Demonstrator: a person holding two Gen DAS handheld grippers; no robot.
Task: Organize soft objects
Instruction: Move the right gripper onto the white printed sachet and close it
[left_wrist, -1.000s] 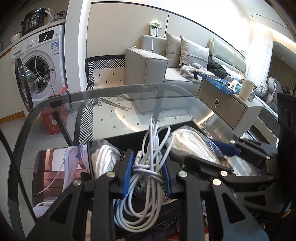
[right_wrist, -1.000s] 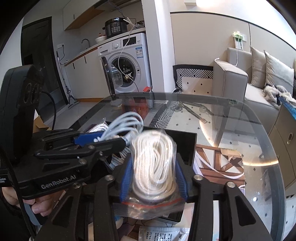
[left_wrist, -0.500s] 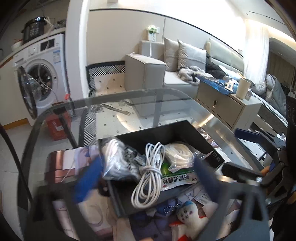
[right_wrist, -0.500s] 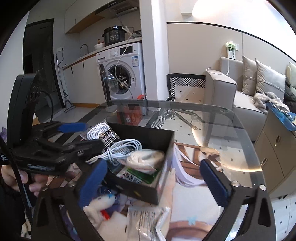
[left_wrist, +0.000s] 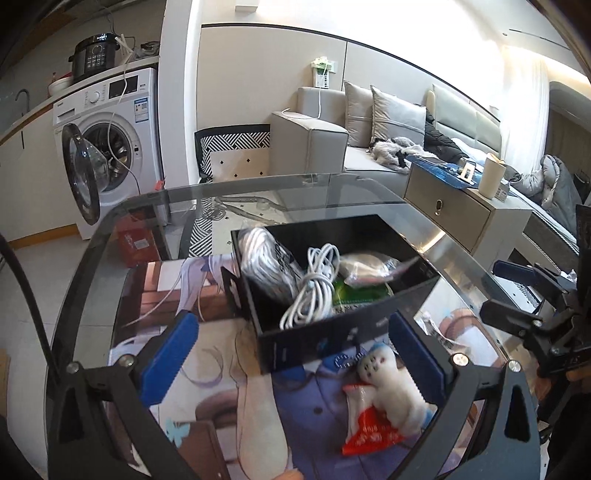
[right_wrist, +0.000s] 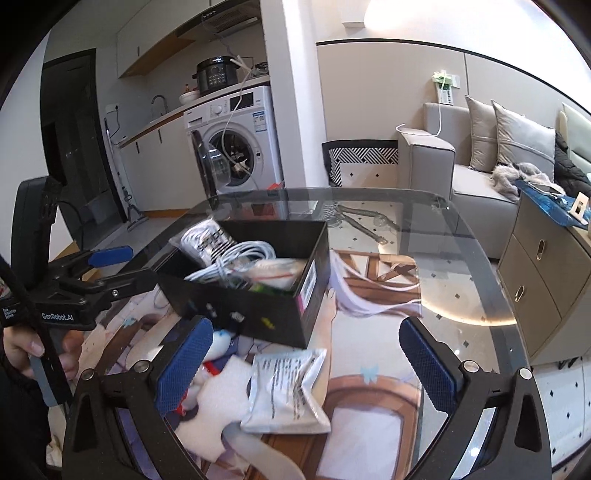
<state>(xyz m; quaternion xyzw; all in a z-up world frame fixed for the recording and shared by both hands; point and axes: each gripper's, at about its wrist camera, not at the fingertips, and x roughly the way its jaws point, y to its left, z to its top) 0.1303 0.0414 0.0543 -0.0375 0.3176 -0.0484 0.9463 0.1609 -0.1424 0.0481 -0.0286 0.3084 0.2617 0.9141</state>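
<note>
On the glass table (left_wrist: 92, 258) ahead of both our claws sits the black box (left_wrist: 343, 332), holding the white cable (left_wrist: 310, 291), a bagged rope coil (left_wrist: 262, 254) at its left end and a bagged white bundle (left_wrist: 365, 264) to the right. Our left gripper (left_wrist: 295, 350) stands wide apart and holds nothing; the white plush toy (left_wrist: 391, 384) lies on a red packet (left_wrist: 365, 432) just inside its right finger. Our right gripper (right_wrist: 306, 365) is likewise spread and empty, with a clear printed pouch (right_wrist: 288, 391) lying between its fingers, near the box's front wall.
</note>
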